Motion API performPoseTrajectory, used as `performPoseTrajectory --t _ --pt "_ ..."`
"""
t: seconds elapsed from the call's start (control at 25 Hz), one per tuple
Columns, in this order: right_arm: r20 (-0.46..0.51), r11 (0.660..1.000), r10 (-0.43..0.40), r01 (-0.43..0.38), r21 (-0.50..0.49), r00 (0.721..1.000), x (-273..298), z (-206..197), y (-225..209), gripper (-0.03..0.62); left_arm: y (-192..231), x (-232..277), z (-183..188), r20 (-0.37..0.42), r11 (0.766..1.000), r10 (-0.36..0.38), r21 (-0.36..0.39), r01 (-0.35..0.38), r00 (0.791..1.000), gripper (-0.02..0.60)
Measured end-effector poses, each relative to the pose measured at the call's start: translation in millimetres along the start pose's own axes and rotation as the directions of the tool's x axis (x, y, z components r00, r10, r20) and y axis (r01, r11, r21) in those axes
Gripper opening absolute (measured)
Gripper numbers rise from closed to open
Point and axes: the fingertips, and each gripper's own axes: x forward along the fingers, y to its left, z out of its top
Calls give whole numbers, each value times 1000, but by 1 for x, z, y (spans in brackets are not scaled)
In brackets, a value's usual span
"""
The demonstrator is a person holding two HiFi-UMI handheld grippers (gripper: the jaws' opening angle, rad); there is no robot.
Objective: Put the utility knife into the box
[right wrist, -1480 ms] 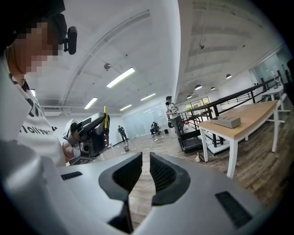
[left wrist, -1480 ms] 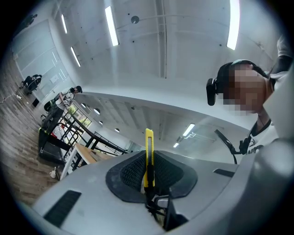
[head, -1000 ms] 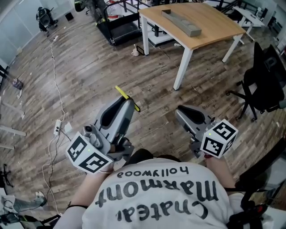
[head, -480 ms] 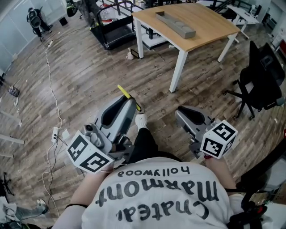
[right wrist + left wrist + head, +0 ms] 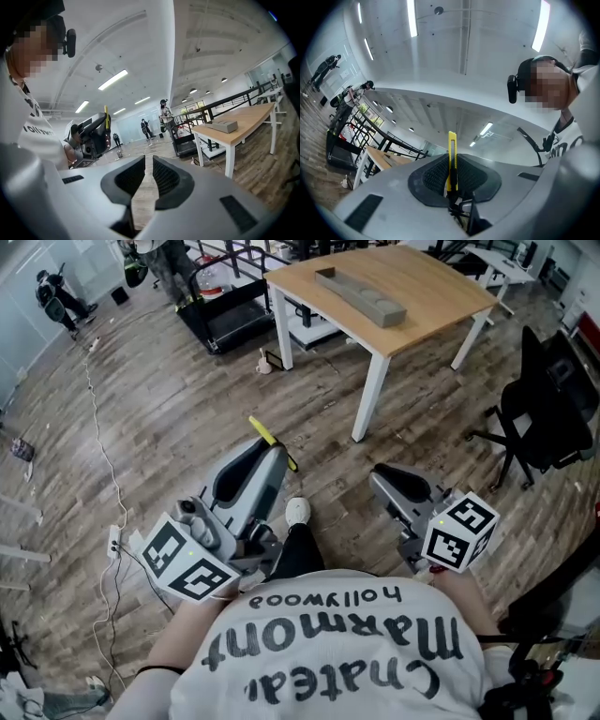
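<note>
A yellow utility knife [image 5: 271, 443] sticks out forward from my left gripper [image 5: 265, 461], which is shut on it and held low at the left over the wooden floor. In the left gripper view the knife [image 5: 452, 157] stands upright between the pads of that gripper [image 5: 451, 177]. My right gripper [image 5: 386, 480] is at the right, shut with nothing in it; its pads [image 5: 131, 176] show only a thin slit in the right gripper view. The long grey box [image 5: 361, 296] lies on the wooden table [image 5: 441, 292] ahead, well beyond both grippers. The box [image 5: 223, 125] also shows at the right.
A black office chair [image 5: 548, 399] stands to the right of the table. A black treadmill-like frame [image 5: 230, 301] is at the back left. A cable [image 5: 98, 404] and a power strip [image 5: 114, 540] lie on the floor at the left. People [image 5: 164, 115] stand far off.
The person has walked forward: the table and box have slid left and nearer in view, and a white shoe has appeared between the grippers. Both grippers keep their pose and grip.
</note>
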Motion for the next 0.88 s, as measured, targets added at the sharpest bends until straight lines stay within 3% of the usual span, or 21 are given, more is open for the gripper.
performPoseTrajectory --t 0.2,0.4,0.88 --pt "29 1000 -16 15 25 999 26 20 -34 54 37 27 2 -17 1000 -23 8 23 1000 51" --pt "-1 999 -28 28 16 1000 65 38 -68 54 83 58 10 -27 1000 -23 -2 23 999 51" --pt "-32 998 -16 18 63 999 166 76 -126 54 201 100 31 -44 998 46 -42 -48 998 51"
